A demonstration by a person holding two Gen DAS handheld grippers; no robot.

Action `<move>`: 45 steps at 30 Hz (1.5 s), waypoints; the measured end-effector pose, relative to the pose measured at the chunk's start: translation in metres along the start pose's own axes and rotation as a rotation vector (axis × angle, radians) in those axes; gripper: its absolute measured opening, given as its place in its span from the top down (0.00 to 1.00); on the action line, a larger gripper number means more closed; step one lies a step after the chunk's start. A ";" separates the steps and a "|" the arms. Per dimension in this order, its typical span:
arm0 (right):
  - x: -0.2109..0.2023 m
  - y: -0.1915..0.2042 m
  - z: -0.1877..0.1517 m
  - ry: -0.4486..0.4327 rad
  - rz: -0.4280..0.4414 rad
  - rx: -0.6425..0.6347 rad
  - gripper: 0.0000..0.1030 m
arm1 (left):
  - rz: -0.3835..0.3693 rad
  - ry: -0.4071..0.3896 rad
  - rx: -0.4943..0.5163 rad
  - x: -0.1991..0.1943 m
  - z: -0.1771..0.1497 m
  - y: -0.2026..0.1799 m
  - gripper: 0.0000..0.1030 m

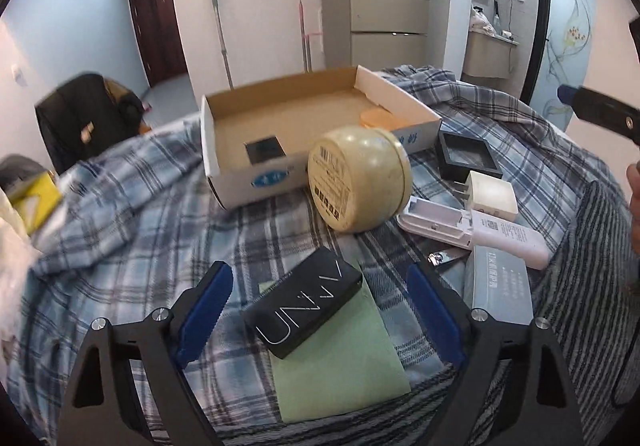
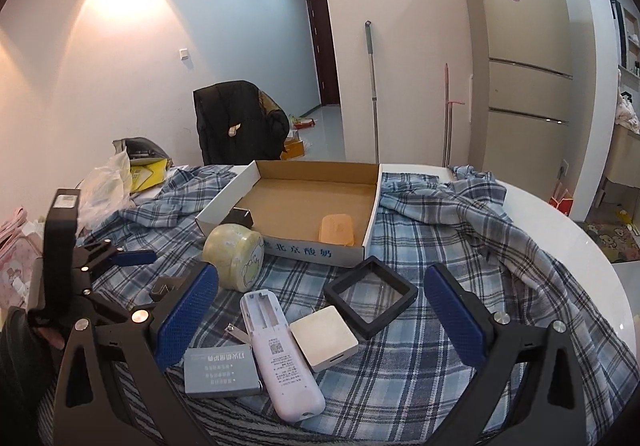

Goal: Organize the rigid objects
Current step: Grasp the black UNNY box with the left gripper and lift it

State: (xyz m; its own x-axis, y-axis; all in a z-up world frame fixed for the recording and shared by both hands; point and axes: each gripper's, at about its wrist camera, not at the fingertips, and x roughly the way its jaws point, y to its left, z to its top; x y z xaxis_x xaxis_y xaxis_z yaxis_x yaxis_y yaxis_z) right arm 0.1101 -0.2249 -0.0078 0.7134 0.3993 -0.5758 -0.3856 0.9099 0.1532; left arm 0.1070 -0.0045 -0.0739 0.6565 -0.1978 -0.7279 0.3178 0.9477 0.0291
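- A round white counter [image 2: 580, 246] is standing in a lit room with a tall fridge [image 2: 520, 66] behind it, and a blue plaid cloth [image 2: 440, 238] is covering most of its top.
- Left wrist view: the left gripper [image 1: 316, 298] is hanging with its jaws spread wide, pinching nothing. A black case [image 1: 306, 300] is lying flat between the two blue pads, on top of a pale green sheet [image 1: 344, 358], with a gap on each side.
- The case is looking stiff, light and smooth-skinned, so I judge it likely to slip; closing across its two long sides near the middle seems the safest hold.
- Just beyond it, a cream round tin [image 1: 358, 178] is lying on its side against the front wall of an open cardboard box [image 1: 232, 182]; it may roll if nudged.
- Right wrist view: the right gripper [image 2: 320, 310] is also holding its jaws spread and empty. A white remote [image 2: 280, 358], a white adapter [image 2: 324, 338] and a black square frame [image 2: 370, 300] are lying between them on the cloth, with a grey box [image 2: 220, 374] beside the near pad.
- An orange piece [image 2: 337, 228] is already lying inside the box.
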 end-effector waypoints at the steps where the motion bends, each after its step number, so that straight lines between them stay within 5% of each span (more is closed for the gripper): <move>1: 0.002 0.001 -0.001 0.009 0.009 -0.002 0.01 | 0.002 0.005 -0.014 0.001 -0.001 0.002 0.12; 9: 0.015 0.005 -0.007 0.070 0.025 -0.005 0.01 | -0.033 0.093 -0.043 0.019 -0.002 0.007 0.22; 21: 0.034 0.002 -0.015 0.143 -0.019 -0.004 0.01 | 0.007 0.078 -0.039 0.012 -0.005 0.004 0.62; 45: 0.043 0.000 -0.018 0.195 -0.015 0.004 0.01 | -0.004 0.133 -0.073 0.022 -0.004 0.008 0.65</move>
State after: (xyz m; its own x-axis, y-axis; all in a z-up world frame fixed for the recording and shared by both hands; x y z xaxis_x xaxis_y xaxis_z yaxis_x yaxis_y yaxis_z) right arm 0.1303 -0.2097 -0.0471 0.5921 0.3563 -0.7229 -0.3727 0.9164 0.1464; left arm 0.1211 0.0003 -0.0920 0.5575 -0.1715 -0.8123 0.2667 0.9636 -0.0204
